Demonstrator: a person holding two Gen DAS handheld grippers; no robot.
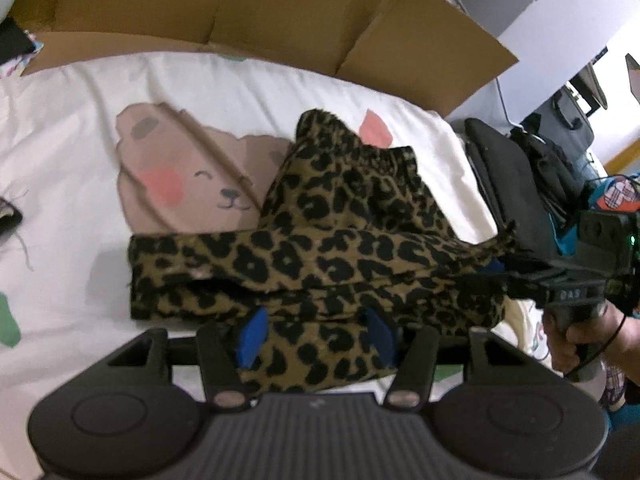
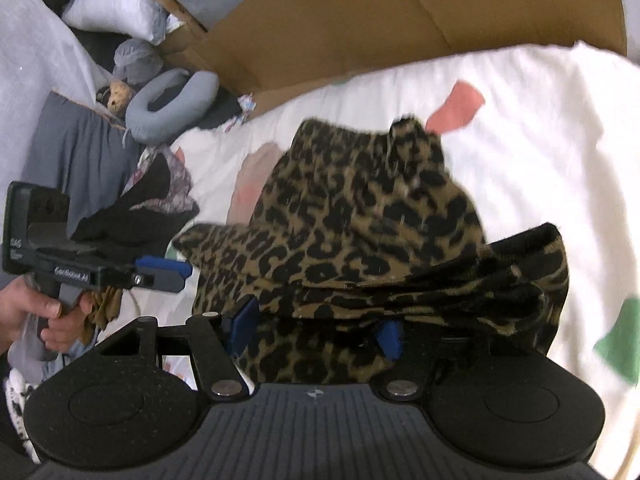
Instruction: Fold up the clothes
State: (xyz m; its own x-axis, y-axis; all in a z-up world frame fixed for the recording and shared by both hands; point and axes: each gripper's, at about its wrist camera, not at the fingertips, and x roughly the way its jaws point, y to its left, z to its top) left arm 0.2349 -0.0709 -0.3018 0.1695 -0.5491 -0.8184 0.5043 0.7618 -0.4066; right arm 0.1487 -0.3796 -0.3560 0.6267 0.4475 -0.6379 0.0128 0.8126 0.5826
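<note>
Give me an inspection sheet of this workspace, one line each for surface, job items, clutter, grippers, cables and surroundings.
Surface: white bear-print bedsheet, wrinkled.
Job's things: leopard-print garment, partly folded, bunched between both grippers.
Clutter: dark clothes pile at the sheet's edge; grey neck pillow.
Grippers: left gripper and right gripper each have garment fabric between the blue pads; grip unclear.
Cables: thin black cord by the right hand.
Surroundings: flattened cardboard behind the sheet; black bags.
</note>
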